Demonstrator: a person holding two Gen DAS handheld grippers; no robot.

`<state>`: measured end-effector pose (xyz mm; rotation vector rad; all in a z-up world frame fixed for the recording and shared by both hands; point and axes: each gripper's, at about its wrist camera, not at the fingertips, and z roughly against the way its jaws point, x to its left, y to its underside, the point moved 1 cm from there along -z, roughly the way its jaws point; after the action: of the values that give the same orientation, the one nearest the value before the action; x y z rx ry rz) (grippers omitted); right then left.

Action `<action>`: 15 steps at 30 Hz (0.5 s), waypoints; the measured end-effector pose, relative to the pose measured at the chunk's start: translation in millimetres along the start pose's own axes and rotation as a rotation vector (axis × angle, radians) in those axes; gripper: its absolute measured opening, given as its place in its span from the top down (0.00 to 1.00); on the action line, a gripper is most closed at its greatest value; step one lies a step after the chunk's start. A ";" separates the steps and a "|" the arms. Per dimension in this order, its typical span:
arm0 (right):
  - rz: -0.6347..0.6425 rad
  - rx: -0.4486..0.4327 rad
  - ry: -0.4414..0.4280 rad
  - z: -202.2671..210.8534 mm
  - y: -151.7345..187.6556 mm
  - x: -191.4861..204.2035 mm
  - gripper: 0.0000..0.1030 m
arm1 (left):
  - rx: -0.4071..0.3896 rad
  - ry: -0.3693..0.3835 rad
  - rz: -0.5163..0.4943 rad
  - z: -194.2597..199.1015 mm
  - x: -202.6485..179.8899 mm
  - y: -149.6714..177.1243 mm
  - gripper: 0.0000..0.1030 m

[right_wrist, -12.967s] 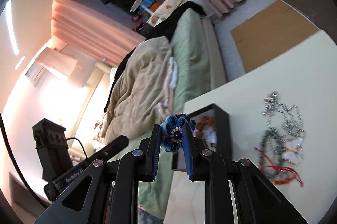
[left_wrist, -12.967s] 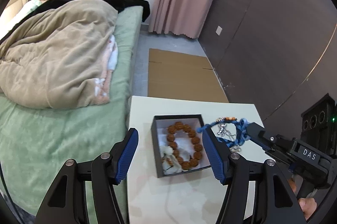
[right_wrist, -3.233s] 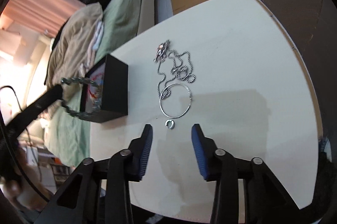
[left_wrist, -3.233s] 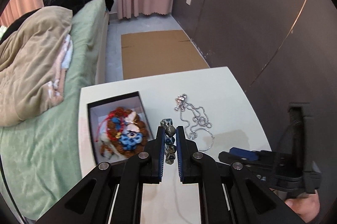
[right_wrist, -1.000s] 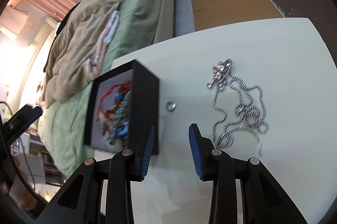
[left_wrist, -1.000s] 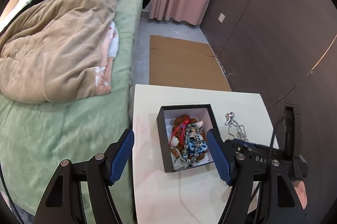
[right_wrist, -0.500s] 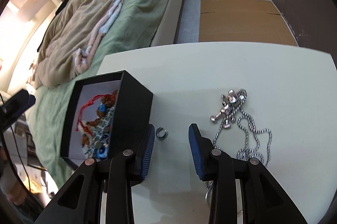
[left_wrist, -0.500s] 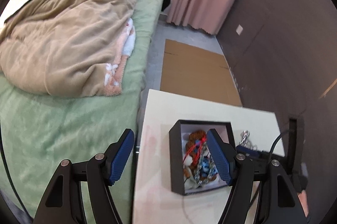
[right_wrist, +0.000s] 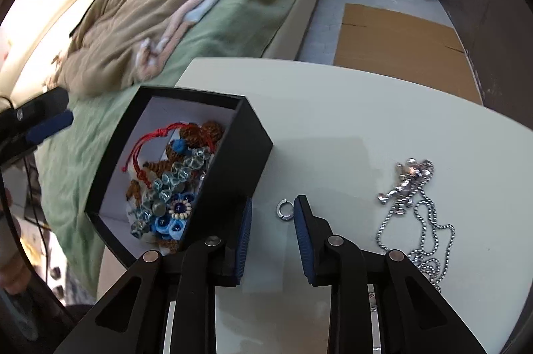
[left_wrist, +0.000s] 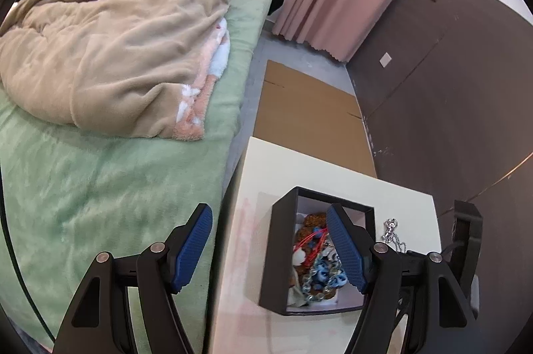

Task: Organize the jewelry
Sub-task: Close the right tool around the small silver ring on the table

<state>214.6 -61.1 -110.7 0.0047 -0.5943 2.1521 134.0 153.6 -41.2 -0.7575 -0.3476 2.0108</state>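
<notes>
The right hand-held gripper point(right_wrist: 271, 217) hangs low over the white worktop point(right_wrist: 333, 107), its blue pads narrowed and just been closing around a small silver ring point(right_wrist: 283, 209) that lies flat between the tips, not yet pinched. The ring sits just beside the outer wall of the black jewelry box point(right_wrist: 245, 150), so one finger point(right_wrist: 245, 230) has to slip into the narrow strip between ring and box, a tight fit in which the pad could nudge the wall. Inside the box lie the pieces already gathered: a red cord bracelet point(right_wrist: 146, 137), clear glass beads point(right_wrist: 176, 174) and blue flower ornaments point(right_wrist: 173, 220) over brown wooden beads. A silver chain necklace point(right_wrist: 413, 197) is loose on the worktop to the right of the ring, apart from it, with bare surface beyond. The left hand-held gripper point(left_wrist: 266, 245) is spread wide and empty, poised over the box's bed-side wall point(left_wrist: 278, 250), apparently ready to steady it. The box stands near the worktop's edge, where the green bed point(left_wrist: 110, 187) begins, leaving little room on that side; the open space is toward the dark wall panel point(left_wrist: 449, 87).
</notes>
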 end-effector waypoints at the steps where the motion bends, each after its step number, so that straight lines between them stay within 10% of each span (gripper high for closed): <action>1: 0.010 -0.003 0.011 1.0 0.0 1.7 0.72 | -0.002 0.004 0.010 1.0 1.4 -0.3 0.30; 15: 0.124 -0.038 0.168 -4.0 3.2 5.0 0.77 | -0.015 0.029 0.036 6.8 3.4 -0.1 0.30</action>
<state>209.9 -57.3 -114.6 -0.2369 -0.5491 2.2336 128.4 156.9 -37.2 -0.8063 -0.3348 2.0312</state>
